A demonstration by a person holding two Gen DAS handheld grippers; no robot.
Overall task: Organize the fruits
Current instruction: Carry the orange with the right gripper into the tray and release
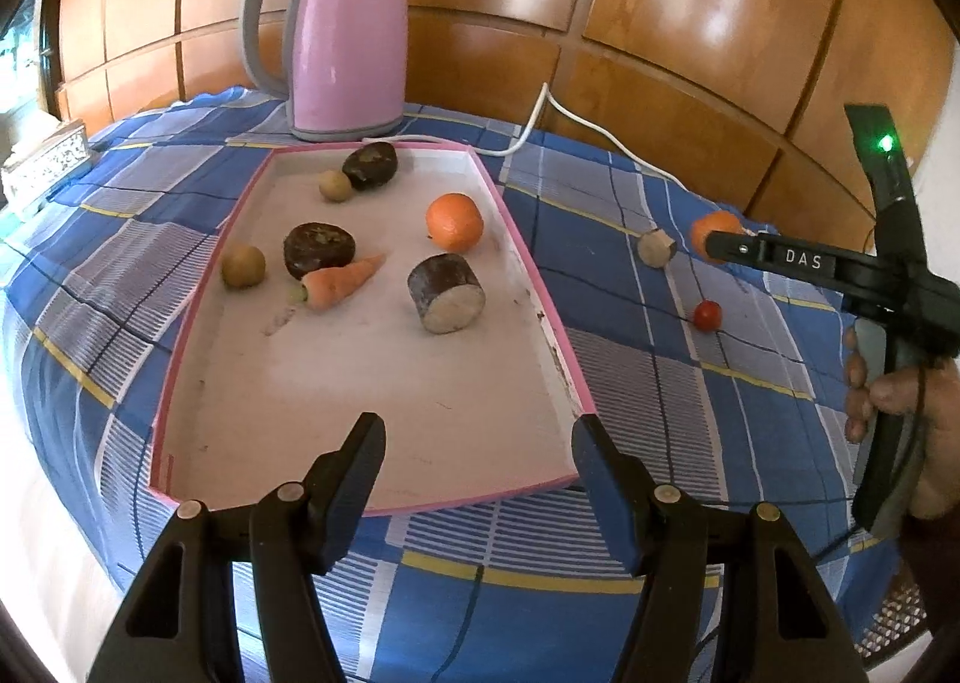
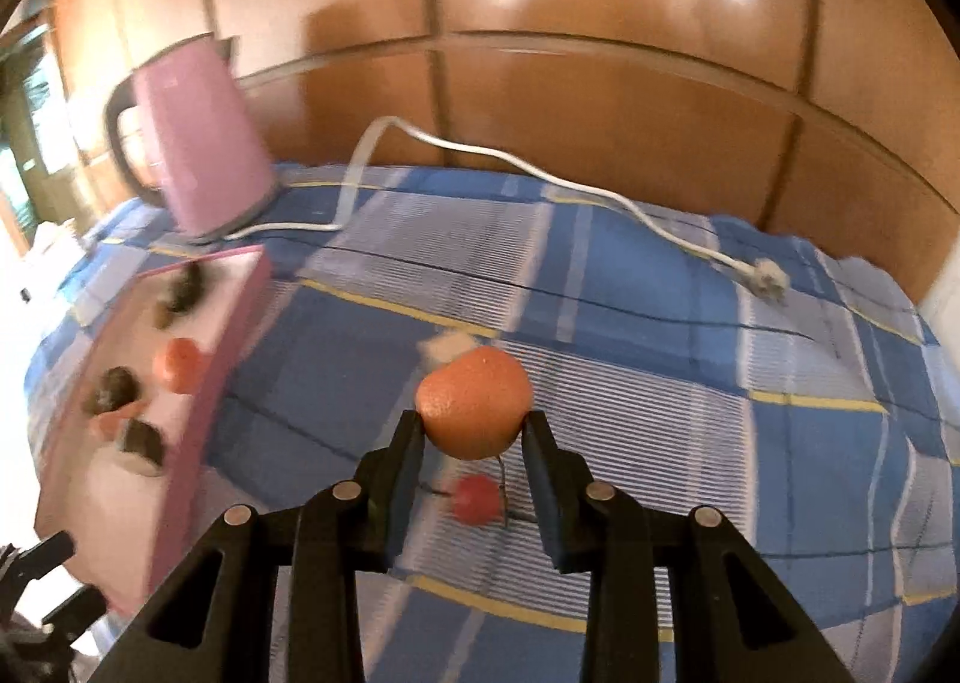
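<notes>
A pink-rimmed white tray (image 1: 372, 413) lies on a blue checked cloth. In it are an orange (image 1: 454, 222), a carrot (image 1: 342, 282), several dark brown cut pieces (image 1: 446, 293) and two small yellowish fruits (image 1: 243, 265). My left gripper (image 1: 477, 443) is open and empty over the tray's near edge. My right gripper (image 2: 474, 428) is shut on a second orange (image 2: 474, 404), held above the cloth right of the tray; it shows in the left wrist view (image 1: 711, 230). A small red tomato (image 2: 475, 498) and a pale cut piece (image 1: 656, 247) lie on the cloth below it.
A pink kettle (image 1: 345, 38) stands behind the tray, its white cord (image 2: 540, 173) trailing right across the cloth to a plug (image 2: 771, 278). A wooden panelled wall backs the table. A white ornate box (image 1: 45, 161) sits at the far left. The tray also shows, blurred, in the right wrist view (image 2: 198, 383).
</notes>
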